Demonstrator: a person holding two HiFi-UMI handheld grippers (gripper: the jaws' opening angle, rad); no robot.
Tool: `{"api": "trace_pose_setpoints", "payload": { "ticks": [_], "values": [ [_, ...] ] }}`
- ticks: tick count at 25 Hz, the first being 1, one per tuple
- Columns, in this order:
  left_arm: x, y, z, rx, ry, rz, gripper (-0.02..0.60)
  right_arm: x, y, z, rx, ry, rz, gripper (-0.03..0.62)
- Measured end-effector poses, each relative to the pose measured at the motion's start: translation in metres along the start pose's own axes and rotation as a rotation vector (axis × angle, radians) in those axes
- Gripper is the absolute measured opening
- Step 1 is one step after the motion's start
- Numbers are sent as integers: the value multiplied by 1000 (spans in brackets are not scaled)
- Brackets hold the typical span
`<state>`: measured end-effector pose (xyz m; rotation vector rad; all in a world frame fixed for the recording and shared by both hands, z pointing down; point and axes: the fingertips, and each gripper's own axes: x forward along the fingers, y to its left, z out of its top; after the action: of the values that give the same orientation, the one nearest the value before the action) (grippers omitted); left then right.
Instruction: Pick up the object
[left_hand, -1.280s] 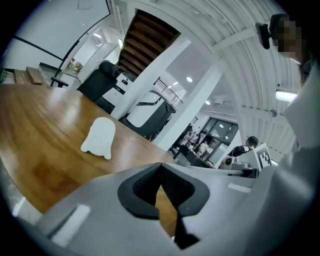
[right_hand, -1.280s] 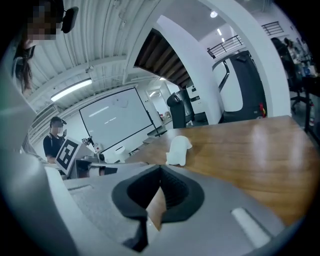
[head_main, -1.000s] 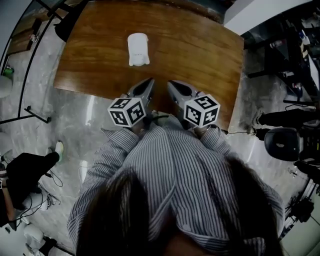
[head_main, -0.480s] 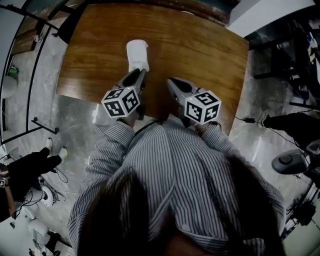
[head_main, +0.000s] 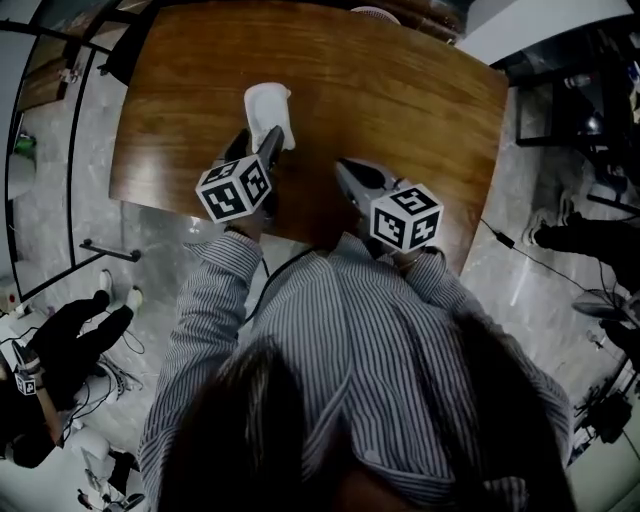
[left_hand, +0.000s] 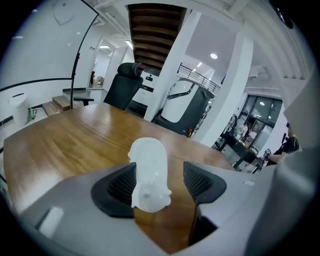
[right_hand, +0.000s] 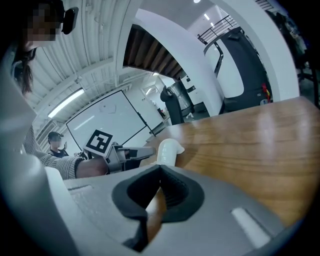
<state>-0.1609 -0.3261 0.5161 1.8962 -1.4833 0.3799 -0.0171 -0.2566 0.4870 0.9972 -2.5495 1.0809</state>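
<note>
A small white plastic object lies on the brown wooden table, left of the middle. My left gripper has reached it, and its jaws are opening with the near end of the object between the two black pads. The left pad sits close against the object, while the right pad stands clear of it. My right gripper hovers over the table's near part, a short way right of the object, with its pads closed together on nothing. From the right gripper view the object shows beside the left gripper's tips.
The table's near edge runs just under both grippers. A black office chair stands beyond the far edge. A person in dark clothes is on the floor side at lower left, and stands and cables ring the table.
My left gripper moved forward from the table's near edge to the white object, and its jaws came apart around it. The right gripper barely moved.
</note>
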Motion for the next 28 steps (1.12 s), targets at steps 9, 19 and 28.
{"api": "trace_pose_setpoints", "payload": {
  "ticks": [9, 19, 28],
  "values": [
    [38, 12, -5, 75, 103, 57, 408, 10, -16, -11, 51, 37, -3, 2],
    [66, 17, -11, 98, 206, 79, 445, 13, -32, -21, 97, 48, -13, 2],
    [85, 24, -21, 116, 303, 96, 456, 13, -42, -11, 110, -2, -34, 2]
  ]
}}
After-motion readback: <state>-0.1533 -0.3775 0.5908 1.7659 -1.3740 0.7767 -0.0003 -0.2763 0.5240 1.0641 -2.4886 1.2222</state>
